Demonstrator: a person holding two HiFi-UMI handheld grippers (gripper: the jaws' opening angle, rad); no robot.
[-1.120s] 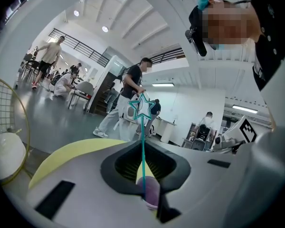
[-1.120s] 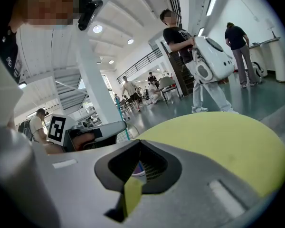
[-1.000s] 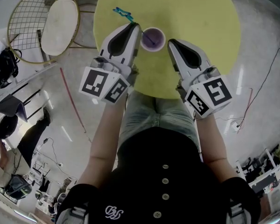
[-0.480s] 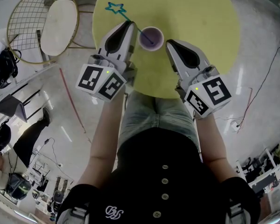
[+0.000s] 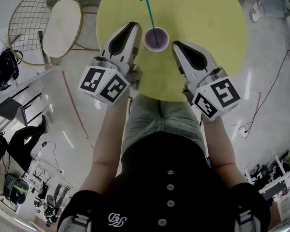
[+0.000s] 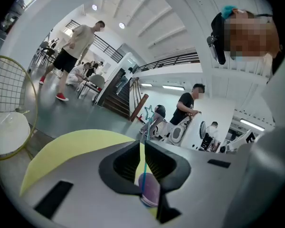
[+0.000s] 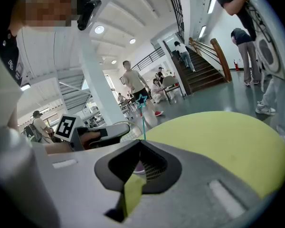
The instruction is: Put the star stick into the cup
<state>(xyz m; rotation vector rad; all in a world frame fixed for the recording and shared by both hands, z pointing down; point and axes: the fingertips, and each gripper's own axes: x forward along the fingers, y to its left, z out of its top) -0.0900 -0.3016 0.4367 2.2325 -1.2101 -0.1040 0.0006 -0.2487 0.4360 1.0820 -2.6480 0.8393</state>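
A purple cup [image 5: 156, 38] stands on the round yellow table [image 5: 203, 18], near its front edge. The teal star stick [image 5: 150, 13] stands in the cup, leaning away from me with its star at the far end. My left gripper [image 5: 134, 25] is just left of the cup, clear of the stick, its jaws a narrow slit apart. In the left gripper view, that slit shows the stick [image 6: 143, 175] and the cup [image 6: 151, 194] beyond it. My right gripper [image 5: 175, 43] is just right of the cup, shut and empty. The right gripper view shows the stick [image 7: 143, 125] rising past its tips.
A gold wire chair with a white cushion [image 5: 60, 25] stands on the floor left of the table. A red rod [image 5: 75, 105] lies on the floor beside it, and cables [image 5: 253, 115] run at the right. People stand farther off in the hall.
The stick swung from leaning left against my left gripper to standing free in the cup, star pointing away. The left gripper let go of it. The right gripper hardly moved.
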